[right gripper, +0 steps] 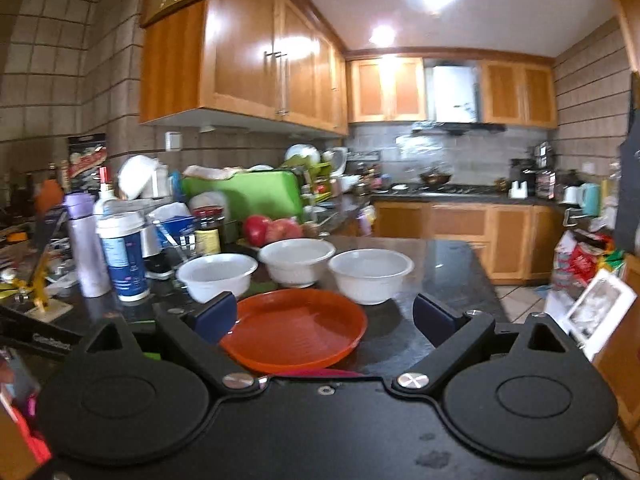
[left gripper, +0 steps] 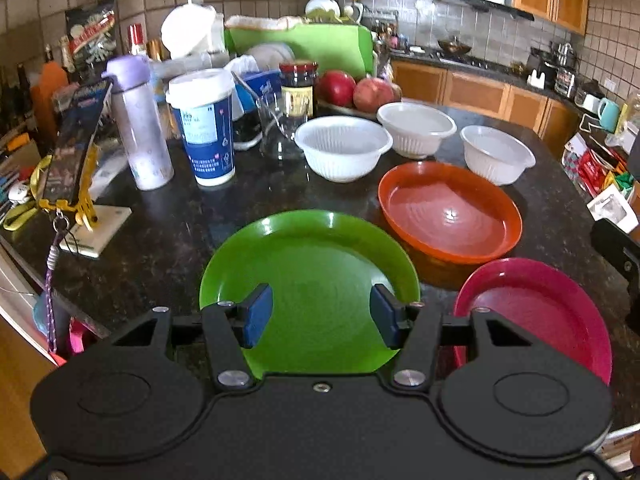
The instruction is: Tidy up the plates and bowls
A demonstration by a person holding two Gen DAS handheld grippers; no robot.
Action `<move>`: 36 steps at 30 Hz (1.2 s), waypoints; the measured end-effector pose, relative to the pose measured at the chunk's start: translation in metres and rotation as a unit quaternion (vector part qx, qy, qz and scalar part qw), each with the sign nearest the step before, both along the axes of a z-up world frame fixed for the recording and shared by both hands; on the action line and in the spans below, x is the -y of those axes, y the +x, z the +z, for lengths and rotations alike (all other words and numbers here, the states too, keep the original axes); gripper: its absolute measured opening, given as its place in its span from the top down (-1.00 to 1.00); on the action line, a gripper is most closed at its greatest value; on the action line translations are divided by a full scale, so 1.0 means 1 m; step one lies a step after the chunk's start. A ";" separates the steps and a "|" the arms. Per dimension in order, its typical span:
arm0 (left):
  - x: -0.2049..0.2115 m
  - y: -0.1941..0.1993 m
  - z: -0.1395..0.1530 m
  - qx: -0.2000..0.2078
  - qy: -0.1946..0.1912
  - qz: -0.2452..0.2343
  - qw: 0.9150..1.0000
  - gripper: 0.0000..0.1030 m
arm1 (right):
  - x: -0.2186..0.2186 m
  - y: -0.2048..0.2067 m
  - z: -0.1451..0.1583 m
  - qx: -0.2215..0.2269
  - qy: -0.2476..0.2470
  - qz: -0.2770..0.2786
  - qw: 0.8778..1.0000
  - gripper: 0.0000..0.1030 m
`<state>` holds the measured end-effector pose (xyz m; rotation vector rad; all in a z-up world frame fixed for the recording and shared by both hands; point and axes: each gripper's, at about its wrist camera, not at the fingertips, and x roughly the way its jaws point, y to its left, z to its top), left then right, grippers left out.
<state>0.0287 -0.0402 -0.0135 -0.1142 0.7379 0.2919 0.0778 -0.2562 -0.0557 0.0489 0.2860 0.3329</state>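
On the dark stone counter, a green plate [left gripper: 316,276] lies nearest, with my left gripper [left gripper: 321,317] open above its near half, nothing between the blue pads. An orange plate [left gripper: 448,210] sits behind it to the right, and a pink plate [left gripper: 548,312] lies at the near right. Three white bowls [left gripper: 342,146] [left gripper: 416,128] [left gripper: 496,154] stand in a row further back. My right gripper [right gripper: 325,316] is open, held above the counter in front of the orange plate [right gripper: 296,326]; the three bowls [right gripper: 218,274] [right gripper: 298,258] [right gripper: 370,274] stand beyond it.
Clutter fills the counter's left and back: a blue-and-white cup [left gripper: 206,128], a lilac bottle [left gripper: 140,124], a glass [left gripper: 280,128], a dark jar [left gripper: 298,86], apples [left gripper: 356,88], a phone on a yellow stand [left gripper: 76,152]. The counter edge drops off at right.
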 end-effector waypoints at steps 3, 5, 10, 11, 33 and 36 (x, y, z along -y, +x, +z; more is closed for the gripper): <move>-0.006 -0.003 -0.001 -0.003 0.006 0.015 1.000 -0.14 | -0.002 0.005 -0.001 -0.022 0.005 0.020 1.000 -0.85; -0.010 -0.006 -0.001 -0.004 0.009 0.027 1.000 -0.12 | -0.005 0.008 -0.004 -0.042 0.013 0.038 0.998 -0.72; -0.030 -0.013 -0.004 -0.014 -0.020 0.045 0.999 -0.10 | -0.013 0.016 -0.011 -0.097 0.036 0.078 0.992 -0.54; -0.035 -0.014 -0.005 -0.017 -0.028 0.047 0.998 -0.10 | -0.016 0.017 -0.012 -0.102 0.039 0.082 0.991 -0.52; -0.114 0.018 -0.030 -0.084 -0.060 -0.025 0.994 0.14 | -0.115 0.034 -0.029 -0.181 0.008 0.080 0.980 0.27; -0.120 0.023 -0.031 -0.083 -0.061 -0.036 0.994 0.14 | -0.126 0.043 -0.035 -0.200 0.000 0.070 0.977 0.30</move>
